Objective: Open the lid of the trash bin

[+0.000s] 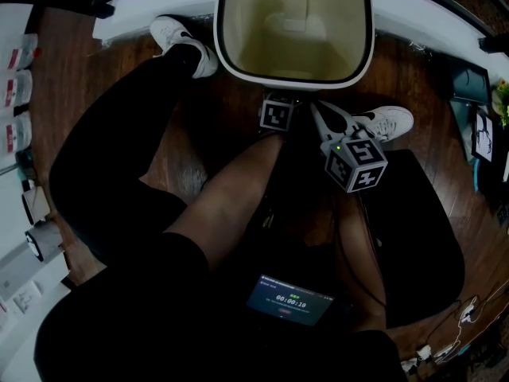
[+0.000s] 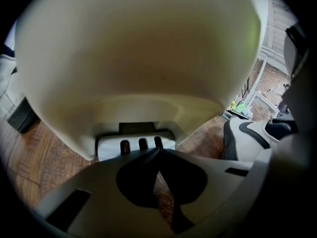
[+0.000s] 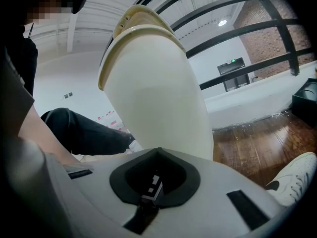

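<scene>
Trash bin (image 1: 246,22) runs off the top edge in the head view, so I can't see its far rim. In my left gripper view it overflows the frame. The screen (image 1: 289,299) has print too small to read. The white shoe (image 3: 297,177) is clipped at the right gripper view's edge.

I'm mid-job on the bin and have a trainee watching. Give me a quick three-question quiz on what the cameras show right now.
1. True or false: the left gripper has its jaws spread wide apart.
2. In the left gripper view, what lies just ahead of the jaw tips? A) the foot pedal B) a bottle C) a cardboard box
3. Fill in: the trash bin stands on a floor of ____.

Key: 1 false, they meet at the tips; 2 A; 3 wood.
</scene>
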### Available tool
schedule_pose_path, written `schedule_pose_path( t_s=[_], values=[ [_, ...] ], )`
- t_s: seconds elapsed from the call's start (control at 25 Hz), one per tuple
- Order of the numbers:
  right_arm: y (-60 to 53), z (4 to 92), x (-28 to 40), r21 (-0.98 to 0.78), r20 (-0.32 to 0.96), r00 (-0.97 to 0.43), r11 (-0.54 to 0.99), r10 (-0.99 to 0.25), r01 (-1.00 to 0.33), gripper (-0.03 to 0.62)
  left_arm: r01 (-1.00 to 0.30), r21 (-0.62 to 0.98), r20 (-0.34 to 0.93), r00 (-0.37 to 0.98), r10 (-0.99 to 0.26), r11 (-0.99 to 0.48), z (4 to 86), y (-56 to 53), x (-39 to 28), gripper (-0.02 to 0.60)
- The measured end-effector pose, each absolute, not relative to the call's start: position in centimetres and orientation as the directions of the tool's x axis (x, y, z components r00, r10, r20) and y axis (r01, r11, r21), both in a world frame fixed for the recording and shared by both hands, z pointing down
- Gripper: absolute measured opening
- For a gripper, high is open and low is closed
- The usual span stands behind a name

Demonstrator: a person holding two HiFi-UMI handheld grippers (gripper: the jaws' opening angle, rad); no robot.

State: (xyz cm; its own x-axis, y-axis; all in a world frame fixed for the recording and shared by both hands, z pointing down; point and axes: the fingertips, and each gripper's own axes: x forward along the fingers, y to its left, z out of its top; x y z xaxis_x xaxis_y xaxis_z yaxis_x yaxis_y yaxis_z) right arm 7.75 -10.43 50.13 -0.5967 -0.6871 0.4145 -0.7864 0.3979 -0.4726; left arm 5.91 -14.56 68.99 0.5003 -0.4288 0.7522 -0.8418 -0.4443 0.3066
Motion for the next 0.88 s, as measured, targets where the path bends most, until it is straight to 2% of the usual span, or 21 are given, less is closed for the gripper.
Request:
schedule_pose_path(
  t_s=[0.88],
  values=[
    [-10.16, 50.52, 7.47, -0.473, 0.424, -0.599, 0.398, -0.680, -0.786, 0.023, -0.842, 0.304, 0.753, 0.499, -0.429, -0.445, 69.12, -14.49, 5.74, 0.034]
  ],
)
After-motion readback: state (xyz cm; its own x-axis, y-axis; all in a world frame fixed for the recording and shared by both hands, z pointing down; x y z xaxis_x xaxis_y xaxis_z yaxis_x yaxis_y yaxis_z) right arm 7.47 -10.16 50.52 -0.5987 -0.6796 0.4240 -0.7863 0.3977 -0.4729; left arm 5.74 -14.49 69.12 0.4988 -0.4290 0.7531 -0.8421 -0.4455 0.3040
